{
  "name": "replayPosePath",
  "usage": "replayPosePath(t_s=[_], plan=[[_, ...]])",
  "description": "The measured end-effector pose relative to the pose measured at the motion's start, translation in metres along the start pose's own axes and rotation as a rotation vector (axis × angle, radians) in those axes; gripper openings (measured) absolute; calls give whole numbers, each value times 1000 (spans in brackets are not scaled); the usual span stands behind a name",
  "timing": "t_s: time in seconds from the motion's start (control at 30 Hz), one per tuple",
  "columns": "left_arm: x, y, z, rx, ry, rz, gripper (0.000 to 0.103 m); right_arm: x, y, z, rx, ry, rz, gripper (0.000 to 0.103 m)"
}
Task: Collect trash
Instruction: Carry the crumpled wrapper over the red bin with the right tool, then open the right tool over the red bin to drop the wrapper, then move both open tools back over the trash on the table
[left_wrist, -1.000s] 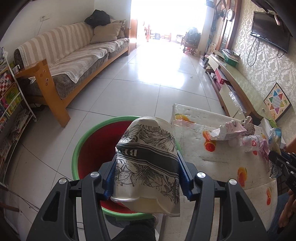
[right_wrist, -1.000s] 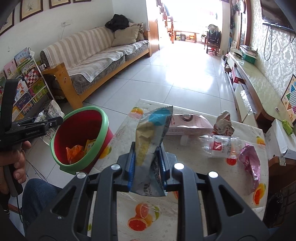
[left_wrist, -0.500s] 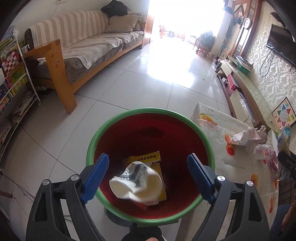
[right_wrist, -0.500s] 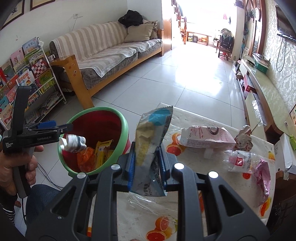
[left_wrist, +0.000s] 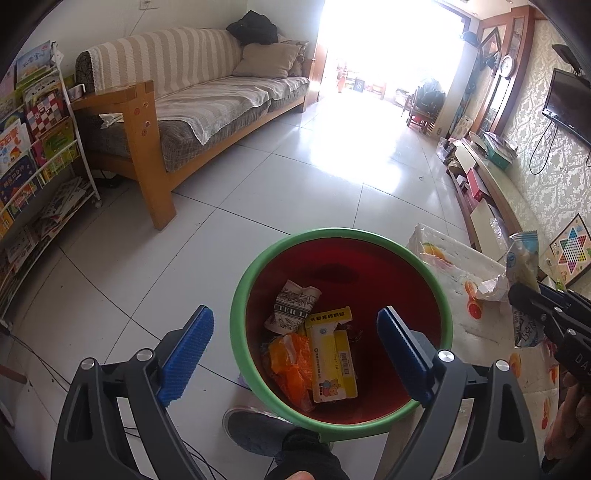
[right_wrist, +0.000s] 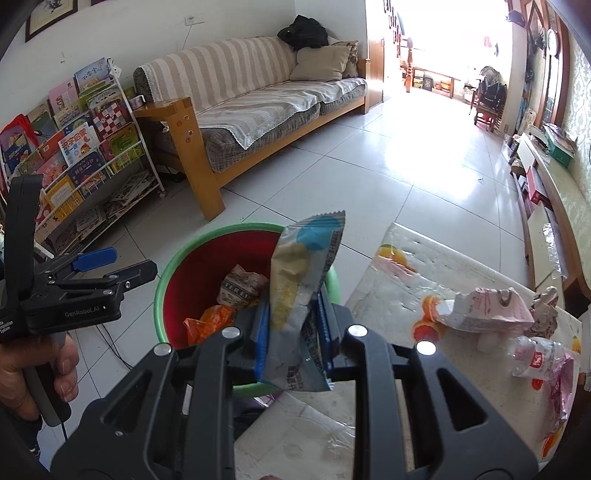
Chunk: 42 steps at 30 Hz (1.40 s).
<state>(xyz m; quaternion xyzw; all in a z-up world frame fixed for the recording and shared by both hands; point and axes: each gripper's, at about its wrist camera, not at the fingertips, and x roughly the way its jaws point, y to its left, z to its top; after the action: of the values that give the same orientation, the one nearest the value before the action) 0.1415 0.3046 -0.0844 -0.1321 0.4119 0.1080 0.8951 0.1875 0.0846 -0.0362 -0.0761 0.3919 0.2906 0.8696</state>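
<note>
Four items lay in the green-rimmed red plastic bin; the left gripper jaws stood apart and empty, the right gripper jaws were clamped on a blue-and-yellow foil snack wrapper, and a pink paper bag and clear crushed plastic bottle remained on the worktop.

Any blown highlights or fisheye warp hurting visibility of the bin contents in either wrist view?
Left wrist: doorway blown out, glare on the floor tiles; bin interior evenly lit, crumpled cup and yellow box sharp. Right wrist: same doorway clipping, strong barrel warp at the edges; snack wrapper in the right gripper hides part of the bin.
</note>
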Motion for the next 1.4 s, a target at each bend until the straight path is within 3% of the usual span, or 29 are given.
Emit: replayPosePath(t_s=[0.13,0.53,0.57,0.67,1.0,1.1,1.4], plan=[[-2,14,-2,-26,-3,7,87,19,19,9,-17,3,46,22],[6,42,-3,-67,1,29,87,61,47,12,-59,57,70,24],[6,43,-3,-68,1,29,87,65,48,12,-56,67,74,31],[8,44,-3,-73,2,27,87,69,48,10,-44,80,75,82],[6,37,-4,-60,5,22,87,53,40,4,-34,63,57,94],[3,29,-2,-46,6,9,95,39,30,0,-29,52,41,98],[1,-39,2,73,32,-95,95,-22,-37,-36,64,18,-53,98]])
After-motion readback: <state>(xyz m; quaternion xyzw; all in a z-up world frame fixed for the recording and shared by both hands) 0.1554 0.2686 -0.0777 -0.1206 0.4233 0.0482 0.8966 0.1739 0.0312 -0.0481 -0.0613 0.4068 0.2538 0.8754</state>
